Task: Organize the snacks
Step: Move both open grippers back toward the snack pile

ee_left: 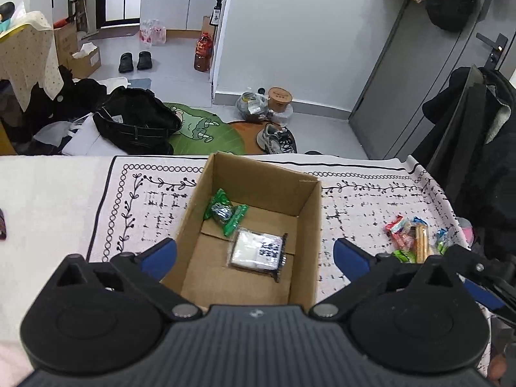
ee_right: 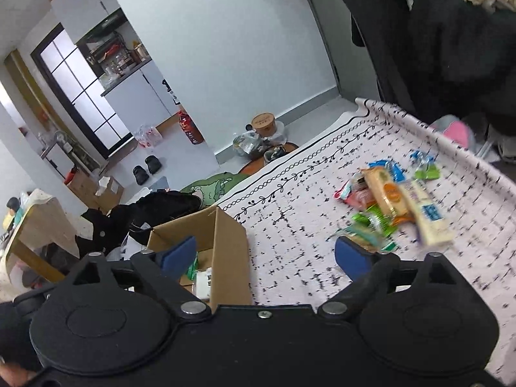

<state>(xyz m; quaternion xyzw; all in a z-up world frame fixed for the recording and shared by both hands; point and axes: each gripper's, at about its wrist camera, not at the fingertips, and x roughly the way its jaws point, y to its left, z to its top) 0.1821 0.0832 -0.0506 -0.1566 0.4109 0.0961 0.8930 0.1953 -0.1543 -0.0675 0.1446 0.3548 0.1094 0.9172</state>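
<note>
An open cardboard box point(ee_left: 309, 225) stands on the patterned tablecloth point(ee_left: 135, 200). Inside lie a green wrapped snack point(ee_left: 225, 213) and a clear packet with white contents point(ee_left: 258, 251). My left gripper point(ee_left: 254, 254) is open and empty, its blue fingertips astride the box's near end. A pile of loose snacks point(ee_left: 412, 238) lies right of the box. In the right wrist view my right gripper point(ee_right: 264, 254) is open and empty above the cloth, between the box point(ee_right: 225, 235) and the snack pile point(ee_right: 393, 203). The right gripper's arm shows at the left view's right edge.
The table's far edge point(ee_left: 290, 158) drops to a floor with a black bag point(ee_left: 135, 122), a green mat point(ee_left: 200, 132) and shoes point(ee_left: 277, 138). Dark coats point(ee_left: 477, 135) hang at the table's right side.
</note>
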